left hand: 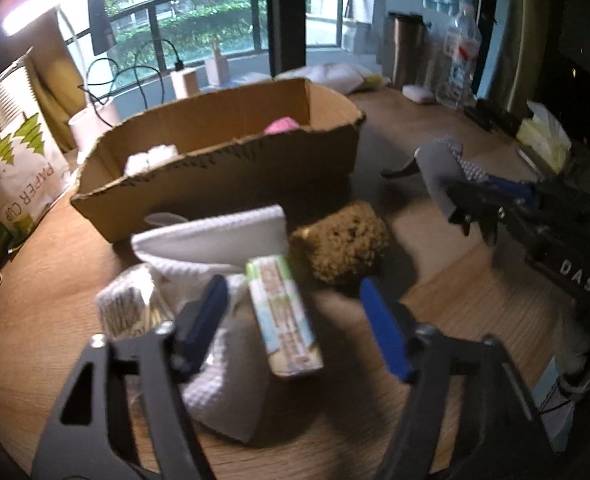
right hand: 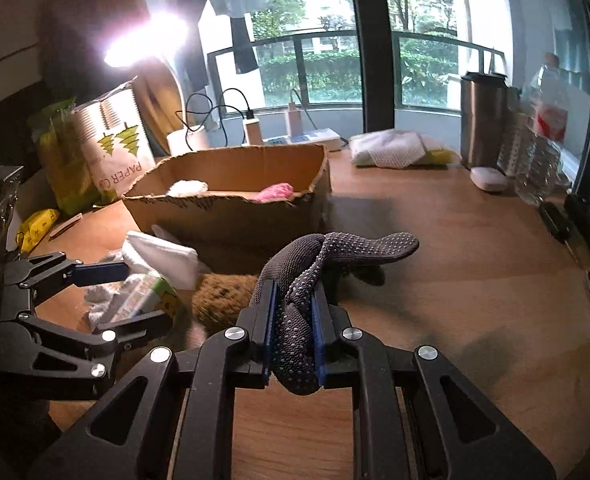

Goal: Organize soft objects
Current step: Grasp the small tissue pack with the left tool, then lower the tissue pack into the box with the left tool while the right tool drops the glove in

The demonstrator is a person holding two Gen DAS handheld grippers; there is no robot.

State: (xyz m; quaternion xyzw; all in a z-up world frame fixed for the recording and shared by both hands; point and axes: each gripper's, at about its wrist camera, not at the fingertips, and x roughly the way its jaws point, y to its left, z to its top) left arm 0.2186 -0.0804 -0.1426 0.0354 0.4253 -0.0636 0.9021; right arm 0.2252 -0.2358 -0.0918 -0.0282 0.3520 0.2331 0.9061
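The right tool [right hand: 293, 332] is clamped on a grey dotted glove [right hand: 335, 252]. Its blue pads squeeze the bunched cuff between them, and the glove's finger end sticks out past the tips to the right, clear of the desk [right hand: 475, 280]. In the left wrist view the same glove [left hand: 447, 164] hangs from the right tool [left hand: 475, 208] at the right, beyond the sponge.

The left tool [left hand: 295, 320] has its jaws apart, roughly half open, with nothing pressed between them. A green-and-white packet [left hand: 283, 320] lies between the blue fingers [left hand: 205, 316], but they do not touch it. The packet rests on a pile of white cloths [left hand: 215, 240] near the middle of the desk [left hand: 475, 280]. A clear pack of sticks [left hand: 127, 308] sits just left of the pile. A brown sponge [left hand: 343, 240] sits just right of it.

Behind the pile stands an open cardboard box [left hand: 223, 168]. A pink thing [left hand: 281, 125] lies in its far right part and a white thing [left hand: 151, 160] in its left part. A paper cup bag [left hand: 19, 168] stands left of the box.
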